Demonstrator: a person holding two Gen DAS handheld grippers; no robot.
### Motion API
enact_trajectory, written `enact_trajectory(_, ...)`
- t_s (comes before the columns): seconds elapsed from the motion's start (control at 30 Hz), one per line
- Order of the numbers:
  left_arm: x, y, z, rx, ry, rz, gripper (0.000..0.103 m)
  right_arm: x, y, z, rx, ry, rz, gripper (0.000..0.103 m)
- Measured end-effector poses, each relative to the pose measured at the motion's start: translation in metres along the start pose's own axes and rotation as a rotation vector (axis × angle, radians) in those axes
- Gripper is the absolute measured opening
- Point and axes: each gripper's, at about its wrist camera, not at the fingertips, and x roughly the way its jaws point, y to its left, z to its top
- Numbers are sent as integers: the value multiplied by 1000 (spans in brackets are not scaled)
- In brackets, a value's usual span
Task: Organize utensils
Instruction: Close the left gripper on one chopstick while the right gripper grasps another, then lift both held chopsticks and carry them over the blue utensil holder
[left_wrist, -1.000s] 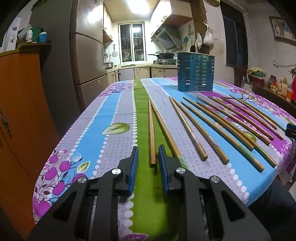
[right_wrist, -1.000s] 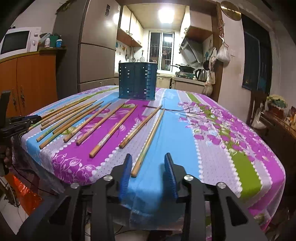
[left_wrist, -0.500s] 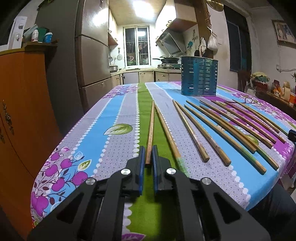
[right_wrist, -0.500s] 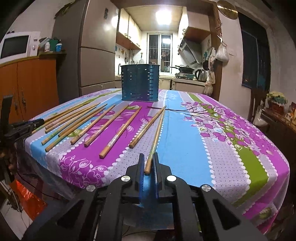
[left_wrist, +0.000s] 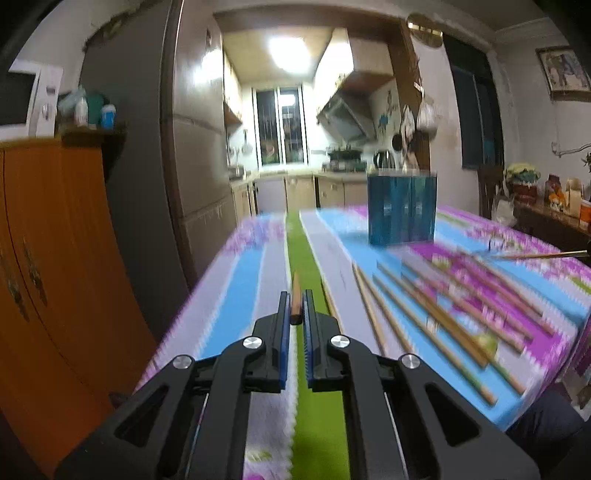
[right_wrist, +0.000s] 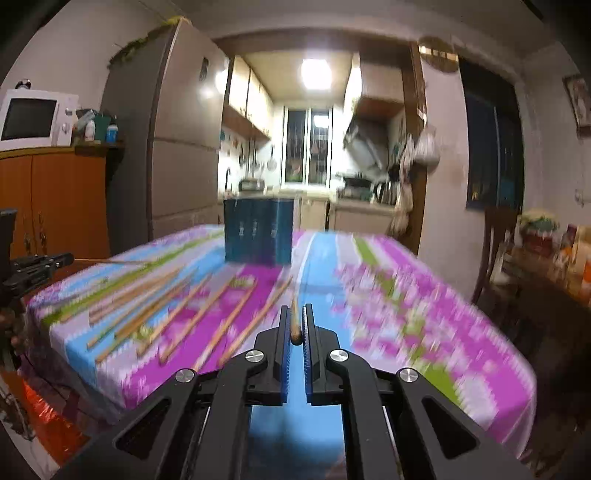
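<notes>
you had left gripper (left_wrist: 294, 309) and right gripper (right_wrist: 295, 325) each pinching a chopstick (left_wrist: 295, 300) by its end over the worktop (left_wrist: 236, 295) | long sticks could've swung, slipped or missed the holder (left_wrist: 402, 208)

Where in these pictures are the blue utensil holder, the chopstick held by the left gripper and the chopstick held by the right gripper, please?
blue utensil holder (left_wrist: 401, 208), left wrist view, front wall.
chopstick in the left gripper (left_wrist: 295, 301), left wrist view, shaft between the fingers.
chopstick in the right gripper (right_wrist: 294, 323), right wrist view, end between the fingers.
</notes>
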Motion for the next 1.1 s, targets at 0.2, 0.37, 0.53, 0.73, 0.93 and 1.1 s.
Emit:
enact_trajectory(0.2, -7, 4, 57, 34, -110, -11, 5, 4, -12, 56, -61, -106, 31, 7)
enact_trajectory(0.37, 3, -3, 109, 63, -176, -41, 5, 30, -31, 98, -63, -112, 86, 7)
enact_trajectory(0.53, 9, -12, 140, 77, -187, -72, 5, 52, -45, 121, -44, -81, 120, 7)
enact_trajectory(0.73, 16, -28, 165, 82, -165, -105, 5, 79, -54, 149, -1, -24, 175, 7)
enact_trajectory(0.93, 36, -38, 181, 40, -101, -138, 5, 102, -56, 183, 43, -7, 216, 7)
enact_trajectory(1.1, 49, -52, 192, 12, -76, -174, 5, 111, -43, 211, 38, -46, 243, 7)
